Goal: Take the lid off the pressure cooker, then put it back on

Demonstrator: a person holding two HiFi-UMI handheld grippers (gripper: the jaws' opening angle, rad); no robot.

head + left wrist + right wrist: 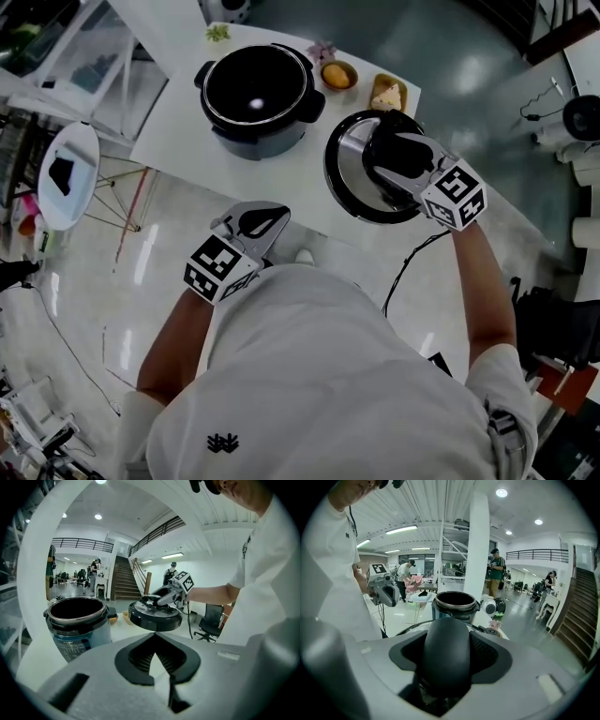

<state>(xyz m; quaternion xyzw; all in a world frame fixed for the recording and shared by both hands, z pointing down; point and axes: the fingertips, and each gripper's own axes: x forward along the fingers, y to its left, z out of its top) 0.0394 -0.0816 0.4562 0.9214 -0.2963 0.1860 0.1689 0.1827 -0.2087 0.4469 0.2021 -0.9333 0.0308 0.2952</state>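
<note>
I watched the right tongs (389, 155) clamped on the black domed handle (443, 653) of the round pressure-cooker lid with a black top and steel rim (349, 178). The handle filled the space between the jaws, and both pads pressed against its sides. The lid hung in the air, roughly level, to the right of the cooker and well apart from it. In the left gripper view it sat clear above the white surface (183, 131). The black and dark-blue cylindrical pressure cooker (262, 142) stood uncovered near the far left of that surface. Its steel rim ringed a dark inner pot, and all I could see inside was a small glint of light. Behind the lid, toward the far edge, a small brown round bowl (354, 75) held something orange-yellow (336, 75). Just beside it to the right lay a little heap of pale tan pieces (387, 96), though I could not make out their dish. A tiny green sprig (217, 33) and a small pink flower-like thing (322, 49) sat along the far edge near the cooker. The left tongs (272, 217) were held off the near edge of the surface, close to my operator's white shirt (328, 375). Their jaws were drawn together at the tips with nothing between them. Off to the left, apart from everything else, a round white side table (82, 145) carried one small black object (61, 174) that I could not identify.
</note>
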